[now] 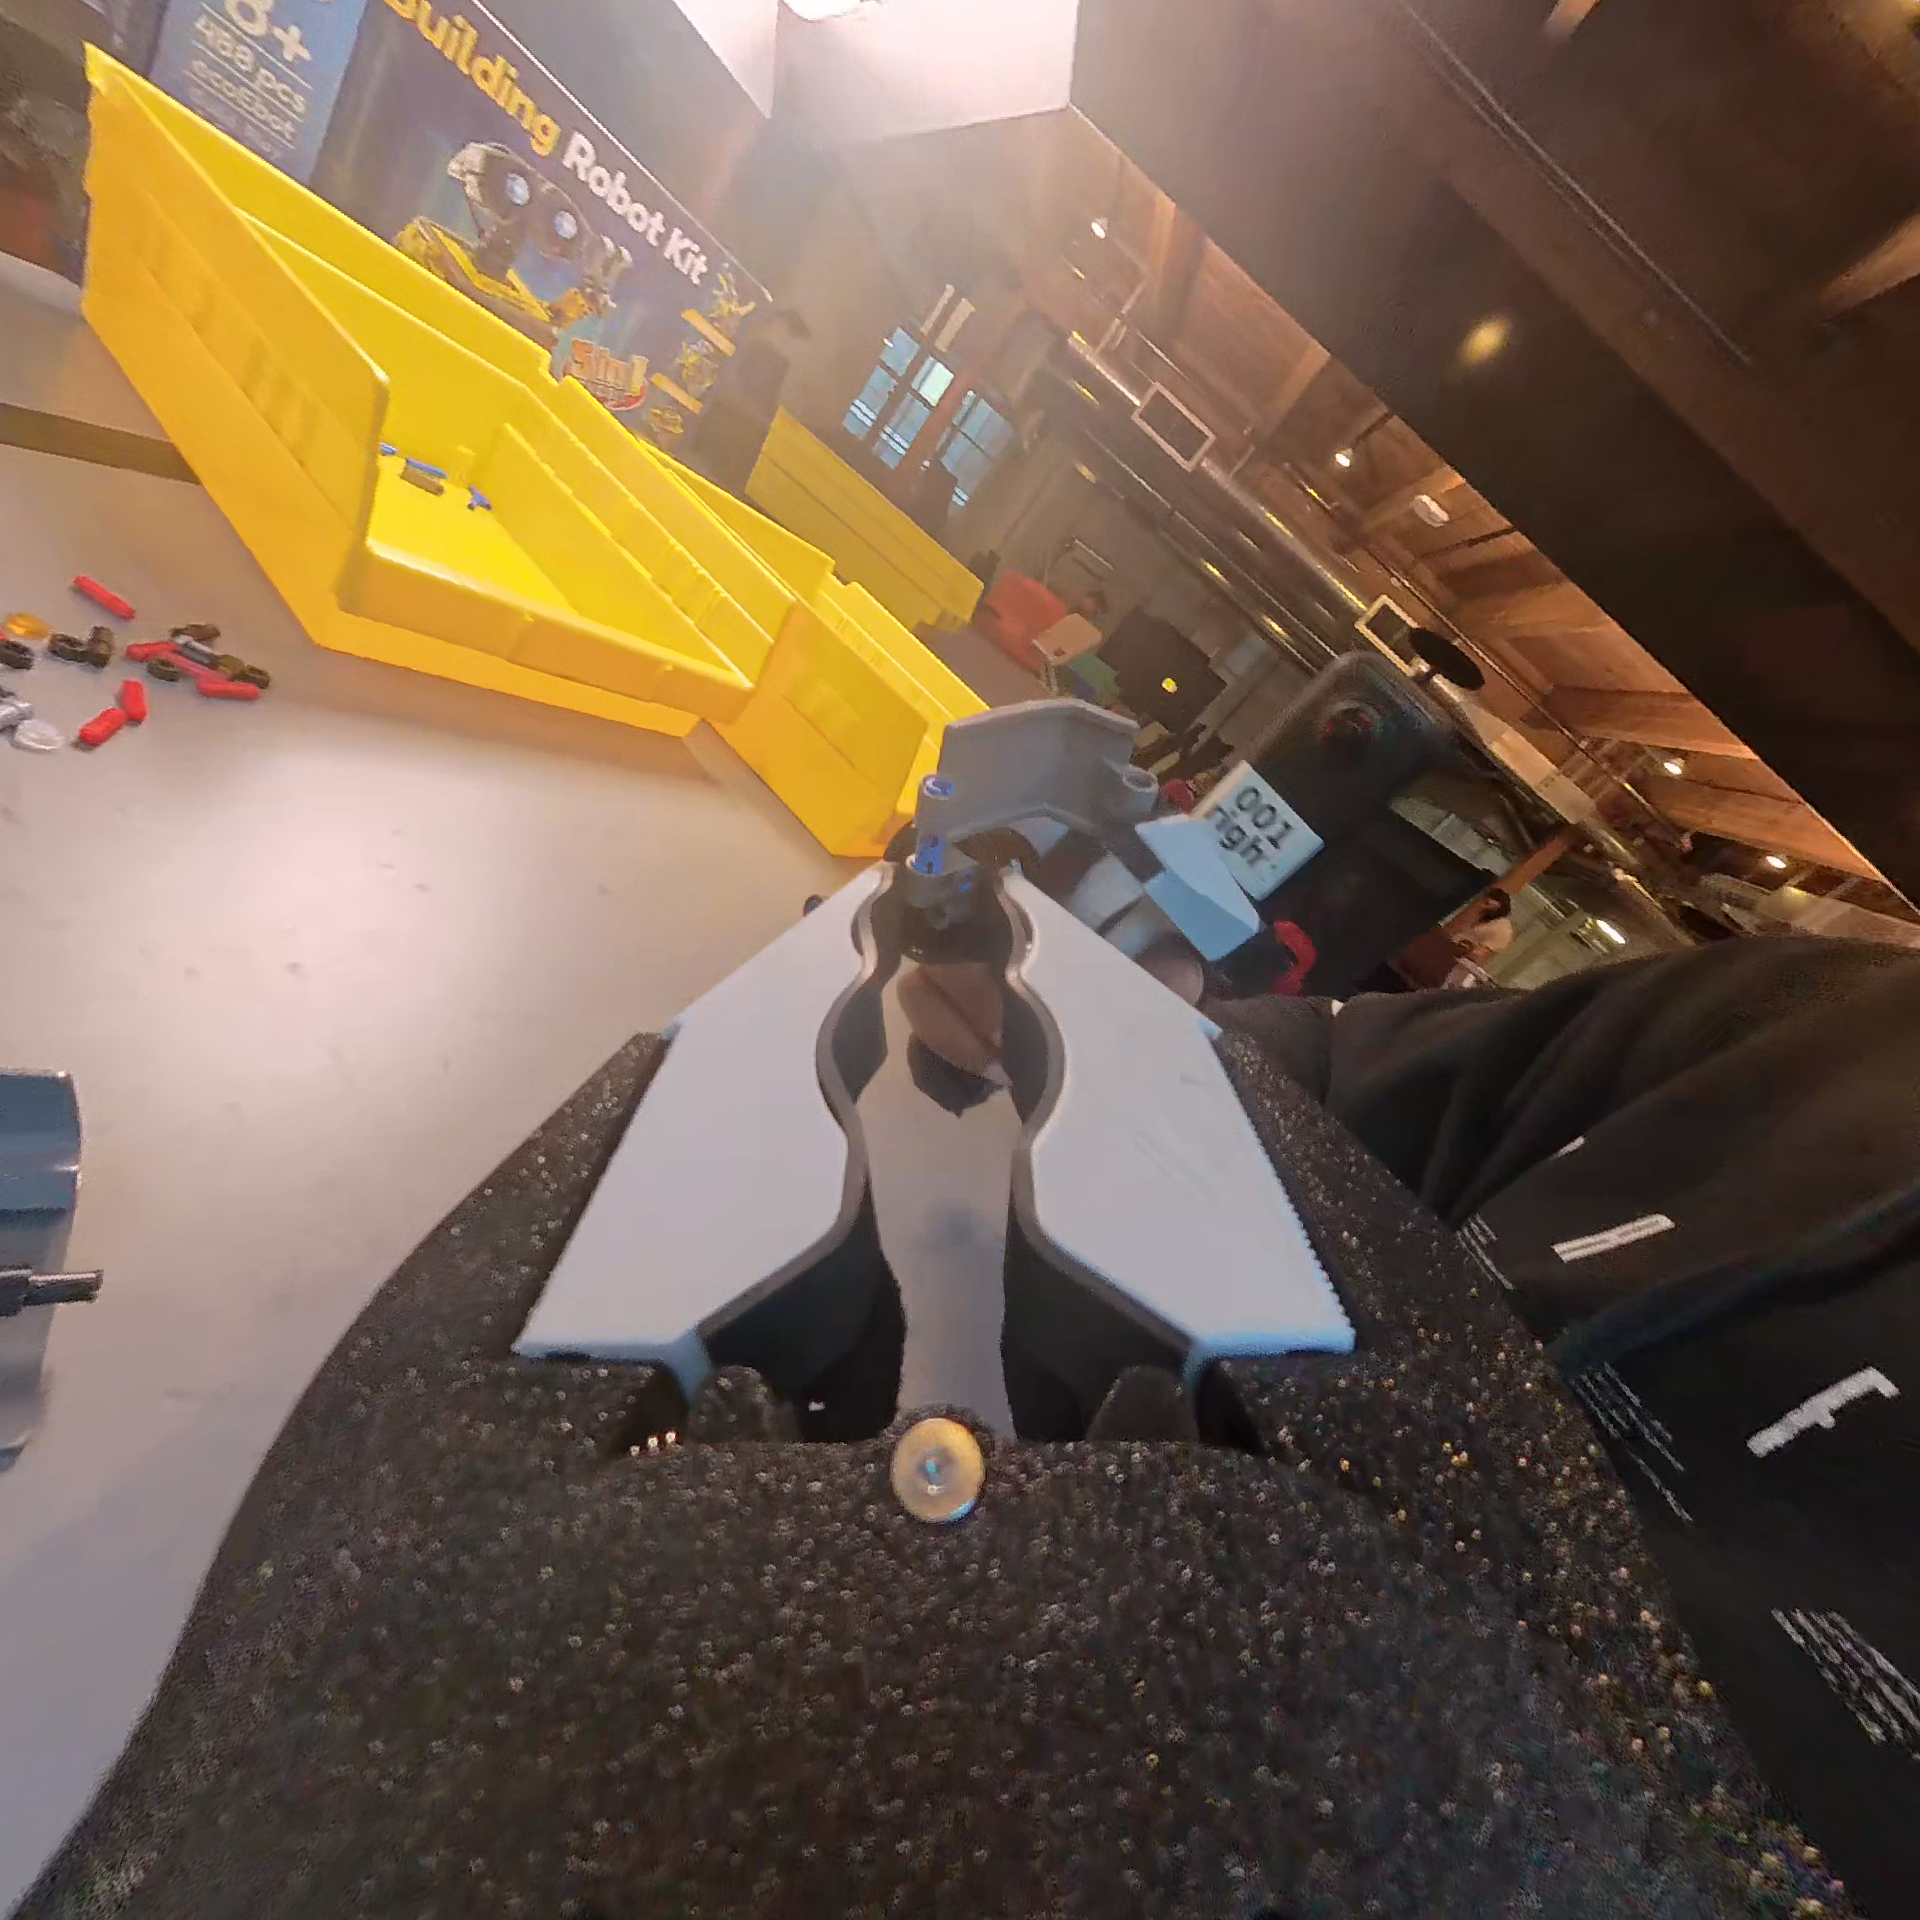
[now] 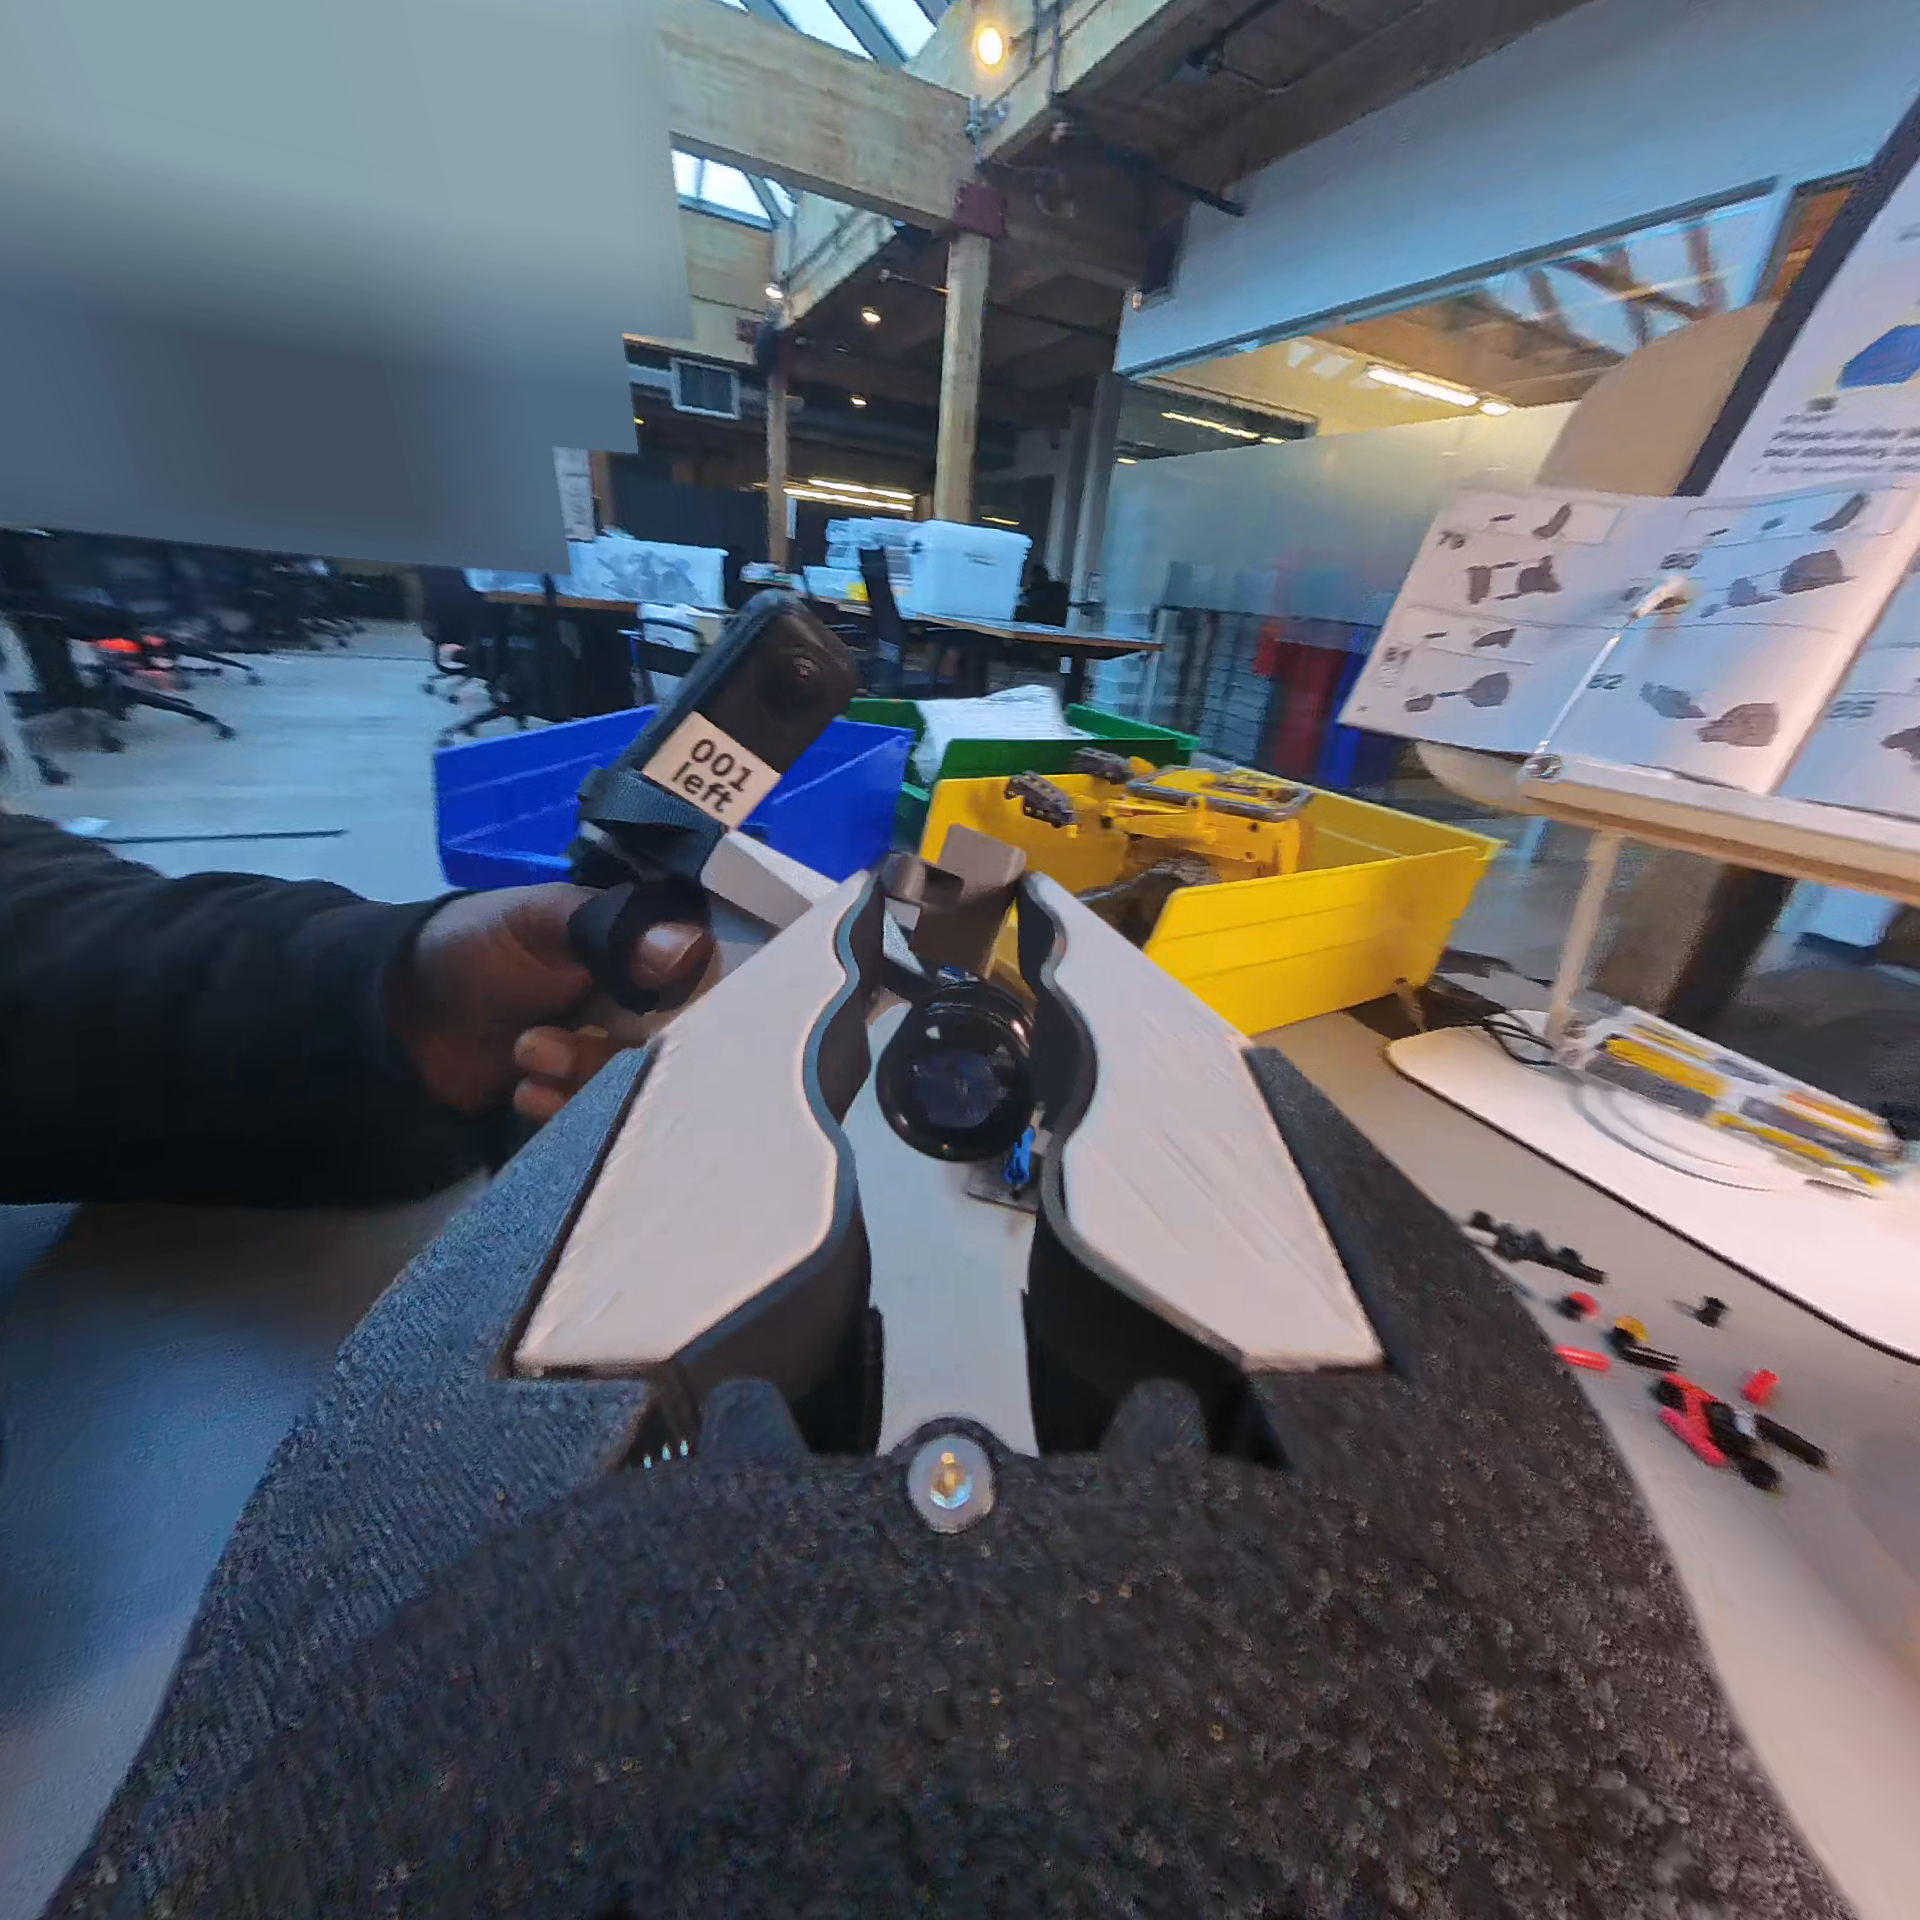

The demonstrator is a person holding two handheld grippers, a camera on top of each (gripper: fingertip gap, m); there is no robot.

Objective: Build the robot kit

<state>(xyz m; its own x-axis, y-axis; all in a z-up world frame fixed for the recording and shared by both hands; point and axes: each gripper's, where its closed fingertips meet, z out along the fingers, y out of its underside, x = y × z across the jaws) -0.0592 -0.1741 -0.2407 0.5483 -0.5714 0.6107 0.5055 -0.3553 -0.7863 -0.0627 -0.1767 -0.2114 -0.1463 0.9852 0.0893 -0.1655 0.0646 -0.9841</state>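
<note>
My left gripper (image 1: 940, 899) is shut on the lower end of a small grey brick assembly (image 1: 1039, 758) with blue pins, held above the grey table (image 1: 312, 935). My right gripper (image 2: 948, 904) is shut on the same grey assembly (image 2: 961, 883). A black round wheel-like part (image 2: 956, 1075) hangs between its fingers, closer to the camera. Each gripper shows in the other's view: the right one (image 1: 1184, 883) just behind the assembly, the left one (image 2: 769, 878) held by a hand (image 2: 499, 987) in a dark sleeve.
Yellow sorting trays (image 1: 260, 343) and a kit box (image 1: 499, 177) stand at the back left, with loose red and black parts (image 1: 125, 665) beside them. The right view shows blue (image 2: 499, 800), green (image 2: 1122, 727) and yellow bins (image 2: 1299, 935), an instruction booklet (image 2: 1621, 634) on a stand, and loose parts (image 2: 1704, 1413).
</note>
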